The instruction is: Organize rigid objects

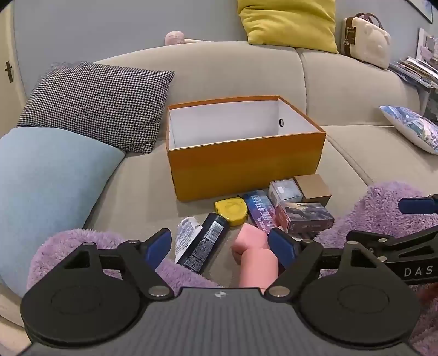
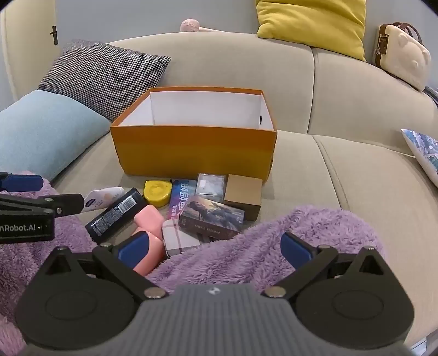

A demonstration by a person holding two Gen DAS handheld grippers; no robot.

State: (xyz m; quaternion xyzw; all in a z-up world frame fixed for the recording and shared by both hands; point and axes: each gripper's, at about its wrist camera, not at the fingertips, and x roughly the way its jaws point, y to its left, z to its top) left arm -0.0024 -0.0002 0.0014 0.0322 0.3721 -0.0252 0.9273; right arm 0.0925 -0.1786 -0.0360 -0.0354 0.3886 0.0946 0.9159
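An orange box [image 1: 246,164] [image 2: 191,148] with a white, bare inside stands open on the sofa seat. In front of it lie a yellow case [image 1: 231,209] [image 2: 157,191], a black bottle [image 1: 204,242] [image 2: 115,215], a white tube [image 1: 184,232] [image 2: 102,198], a pink container [image 1: 253,246] [image 2: 147,221], a blue book [image 1: 260,210], a picture card box [image 1: 303,216] [image 2: 212,216], a brown cube [image 1: 313,187] [image 2: 243,194] and a plaid box [image 2: 178,238]. My left gripper [image 1: 220,245] is open above the bottle and pink container. My right gripper [image 2: 215,249] is open over purple fleece.
Purple fleece [image 2: 260,246] [image 1: 383,208] covers the near seat. A blue pillow [image 1: 46,186] and a houndstooth cushion [image 1: 95,101] sit left of the box. A yellow cushion [image 2: 312,24] and a cream case [image 2: 402,54] rest on the sofa back. A patterned pillow [image 1: 410,127] lies right.
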